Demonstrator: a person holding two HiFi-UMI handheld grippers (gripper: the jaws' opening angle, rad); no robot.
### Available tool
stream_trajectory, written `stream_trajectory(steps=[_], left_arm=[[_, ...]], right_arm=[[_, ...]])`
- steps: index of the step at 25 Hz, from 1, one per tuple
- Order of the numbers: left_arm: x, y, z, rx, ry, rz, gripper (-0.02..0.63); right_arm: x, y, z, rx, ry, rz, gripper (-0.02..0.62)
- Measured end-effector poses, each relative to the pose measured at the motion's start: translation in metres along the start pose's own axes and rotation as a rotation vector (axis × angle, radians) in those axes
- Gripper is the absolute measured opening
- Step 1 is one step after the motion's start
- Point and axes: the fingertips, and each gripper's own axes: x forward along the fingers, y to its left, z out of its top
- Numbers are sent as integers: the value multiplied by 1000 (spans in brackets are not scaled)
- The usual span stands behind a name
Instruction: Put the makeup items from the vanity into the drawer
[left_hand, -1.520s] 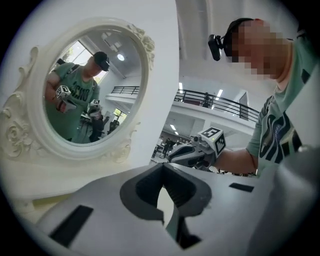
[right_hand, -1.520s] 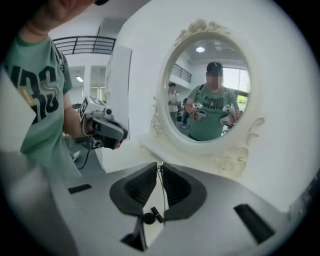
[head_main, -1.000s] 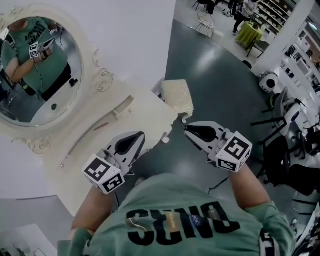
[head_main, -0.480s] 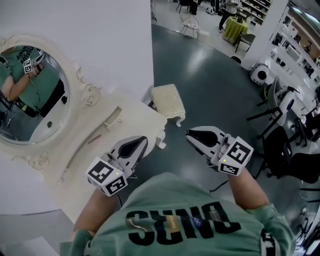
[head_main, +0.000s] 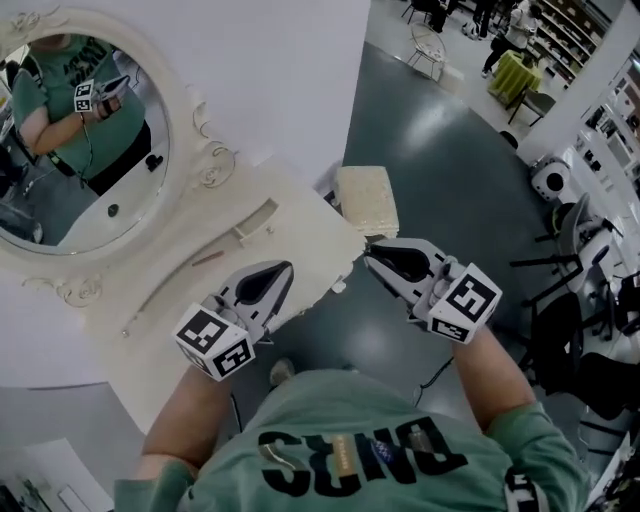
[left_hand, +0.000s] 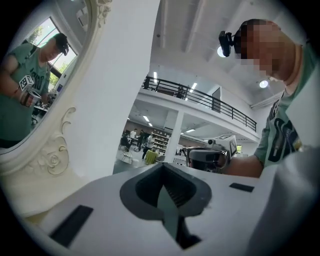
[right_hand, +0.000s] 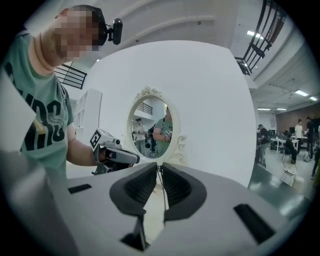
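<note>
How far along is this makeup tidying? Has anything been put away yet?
Nothing looks done: a thin reddish stick lies on the vanity top. In hand, nothing: the left gripper and right gripper are both shut and empty, near the vanity's front edge. Left: picking it up and stowing it.

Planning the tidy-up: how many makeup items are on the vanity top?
1: a thin reddish stick on the vanity, beside the left hand-held gripper. Others may be hidden.

In front of you is a white wall (head_main: 290, 70) with an oval mirror (head_main: 85, 140) above a cream vanity (head_main: 300, 230). A small cream stool (head_main: 366, 200) stands beside it on the shiny dark floor (head_main: 450, 180).
</note>
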Motion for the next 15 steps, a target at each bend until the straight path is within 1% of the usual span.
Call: stream_trajectory(steps=[4,8,12,15], left_arm=[[-2,67,-18,-11,0,80,8],[1,136,-43,-60,-1,133,8],[6,195,-65,-90,2,165,8],[6,225,-78,-113,-3,184,8]], right_arm=[[82,-21,-25,-41,53,72,48],[169,-40,-65,-95,119,133,48],[248,-56,-112,-191,210,161,48],[293,-58,-148,-275,269,200,48]])
